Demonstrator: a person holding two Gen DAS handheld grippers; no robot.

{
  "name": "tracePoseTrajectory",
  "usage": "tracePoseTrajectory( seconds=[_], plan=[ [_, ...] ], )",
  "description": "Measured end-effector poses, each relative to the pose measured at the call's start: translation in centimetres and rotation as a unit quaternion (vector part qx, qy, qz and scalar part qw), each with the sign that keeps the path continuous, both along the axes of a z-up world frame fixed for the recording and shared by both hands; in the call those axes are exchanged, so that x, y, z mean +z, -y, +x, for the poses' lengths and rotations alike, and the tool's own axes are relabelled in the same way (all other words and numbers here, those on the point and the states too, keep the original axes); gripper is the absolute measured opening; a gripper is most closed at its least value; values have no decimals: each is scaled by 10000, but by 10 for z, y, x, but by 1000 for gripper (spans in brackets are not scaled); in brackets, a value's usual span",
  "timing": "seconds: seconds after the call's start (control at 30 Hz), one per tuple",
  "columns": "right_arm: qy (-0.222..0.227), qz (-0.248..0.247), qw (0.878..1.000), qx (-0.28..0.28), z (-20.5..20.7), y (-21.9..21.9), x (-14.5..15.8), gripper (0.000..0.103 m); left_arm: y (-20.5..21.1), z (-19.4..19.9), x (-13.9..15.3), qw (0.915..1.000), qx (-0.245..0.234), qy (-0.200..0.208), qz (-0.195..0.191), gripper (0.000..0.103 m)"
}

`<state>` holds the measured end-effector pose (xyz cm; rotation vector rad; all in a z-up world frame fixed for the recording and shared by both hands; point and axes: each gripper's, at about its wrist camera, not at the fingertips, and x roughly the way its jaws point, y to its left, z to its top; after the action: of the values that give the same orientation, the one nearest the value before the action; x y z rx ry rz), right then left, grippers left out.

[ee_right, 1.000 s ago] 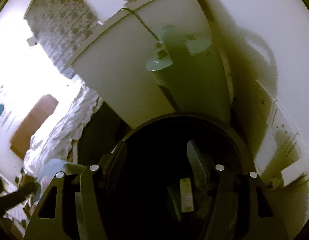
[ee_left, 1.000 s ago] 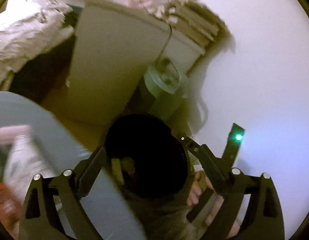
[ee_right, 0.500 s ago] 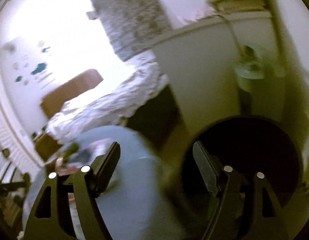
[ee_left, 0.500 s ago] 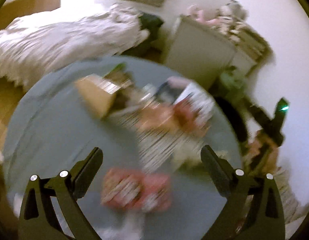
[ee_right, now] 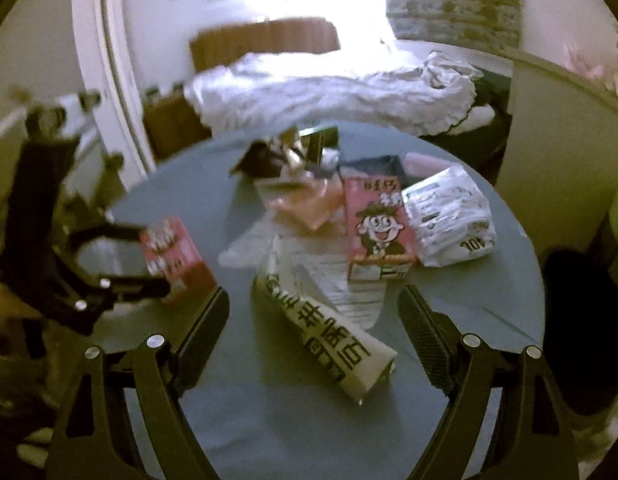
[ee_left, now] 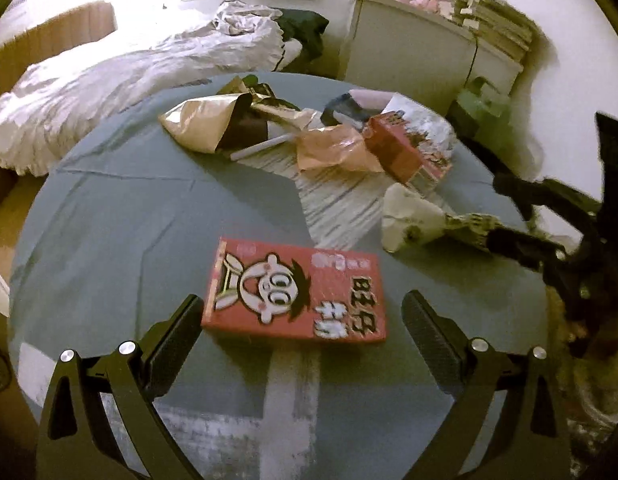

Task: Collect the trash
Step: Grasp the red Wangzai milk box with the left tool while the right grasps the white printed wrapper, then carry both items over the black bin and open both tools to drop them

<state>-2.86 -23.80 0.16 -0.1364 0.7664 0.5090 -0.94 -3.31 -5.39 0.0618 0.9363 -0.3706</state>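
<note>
While both grippers hang over the round table, neither holds anything. Our left gripper has its fingers spread to full width, with the red carton lying flat on the table between the tips, pads not touching it. Our right gripper is opening its fingers; the white wrapper lies between them, untouched.

Rest of the trash sits toward the table's far edge: foil bag, pink wrapper, second red carton standing beside a white tissue pack.

Risks as we see them:
- Carton lies flat and wide, nearly spanning the left fingers. If we close off-centre, one pad likely lands first and skids it across the cloth.
- It lies close to the table's near edge, so a shove could send it off.
- White wrapper looks soft and lies diagonally to the right fingers; a pinch may just fold it or slip off.
- Both grippers work the same near side, so they could clash.
</note>
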Motion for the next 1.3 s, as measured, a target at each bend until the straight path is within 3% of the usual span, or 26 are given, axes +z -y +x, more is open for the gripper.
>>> tracePoseTrajectory(
  seconds=[0.13, 0.2, 0.33, 0.37, 0.5, 0.6, 0.73, 0.83, 0.97, 1.1, 1.3],
  plan=[
    [-54, -580, 9983, 77, 8, -15, -11, 80, 0, 9, -11, 9998, -103, -164, -85, 97],
    [-212, -793, 9965, 168, 14, -27, -22, 61, -6, 10, -10, 9996, -62, -130, -254, 90],
    [-275, -919, 9951, 245, 16, -37, -33, 41, -14, 12, -9, 9992, -40, -128, -385, 90],
    [-305, -831, 9958, 253, 17, -36, -33, 28, -14, 11, -9, 9991, -40, -123, -392, 90],
    [-456, -74, 9987, 207, 18, -19, -21, 23, -25, 10, 0, 9970, 57, -35, -776, 90],
    [-593, 957, 9936, 70, 20, 11, -5, 21, -28, 10, 17, 9950, 93, 143, -988, 90],
    [-361, 2220, 9736, -395, 22, 66, 21, 21, -19, 10, 50, 9915, 56, 556, -1174, 90],
    [-47, 2788, 9562, -890, 25, 110, 32, 21, -4, 14, 73, 9881, -45, 862, -1276, 90],
    [481, 2955, 9372, -1790, 30, 179, 41, 21, 30, 25, 101, 9833, -297, 1159, -1375, 90],
    [695, 3061, 9144, -2555, 36, 236, 35, 21, 80, 44, 123, 9754, -709, 1370, -1573, 90],
    [784, 3255, 8752, -3491, 45, 306, 9, 21, 175, 70, 123, 9654, -1453, 1251, -1769, 90]
  ],
)
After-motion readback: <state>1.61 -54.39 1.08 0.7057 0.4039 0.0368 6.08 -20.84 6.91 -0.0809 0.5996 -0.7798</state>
